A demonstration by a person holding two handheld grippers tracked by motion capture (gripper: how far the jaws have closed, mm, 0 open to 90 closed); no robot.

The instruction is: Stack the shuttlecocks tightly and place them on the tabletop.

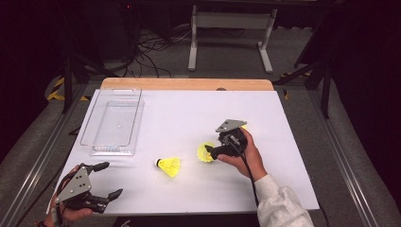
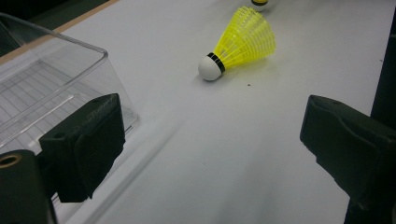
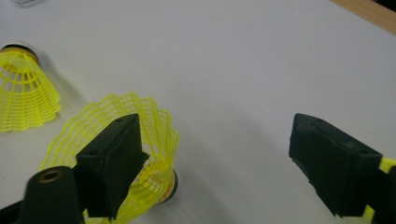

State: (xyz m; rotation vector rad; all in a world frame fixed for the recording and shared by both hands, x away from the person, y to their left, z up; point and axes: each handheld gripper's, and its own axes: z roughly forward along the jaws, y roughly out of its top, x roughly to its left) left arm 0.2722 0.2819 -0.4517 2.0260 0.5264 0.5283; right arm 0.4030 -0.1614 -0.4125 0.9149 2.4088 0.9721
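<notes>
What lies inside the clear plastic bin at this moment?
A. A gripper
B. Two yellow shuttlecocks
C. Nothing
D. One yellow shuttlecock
C: the clear bin holds nothing, while both yellow shuttlecocks lie on the white table outside it.

saw a white tabletop (image 1: pixel 189 113), matte and flat, with a pale wooden strip (image 1: pixel 189 84) running along its far edge. noted a small dark mark (image 1: pixel 221 89) on that strip, right of its middle. caught the same strip as a tan corner in the right gripper view (image 3: pixel 369 9). found grey metal rails on either side of the table, left (image 1: pixel 33 175) and right (image 1: pixel 350 170). beyond the table, made out a grey floor (image 1: pixel 227 66), a white two-legged stand (image 1: pixel 231 21), a tangle of black cables (image 1: pixel 151 47) just left of it, and yellow-and-black tape (image 1: pixel 56 90) near the far left corner.
</notes>
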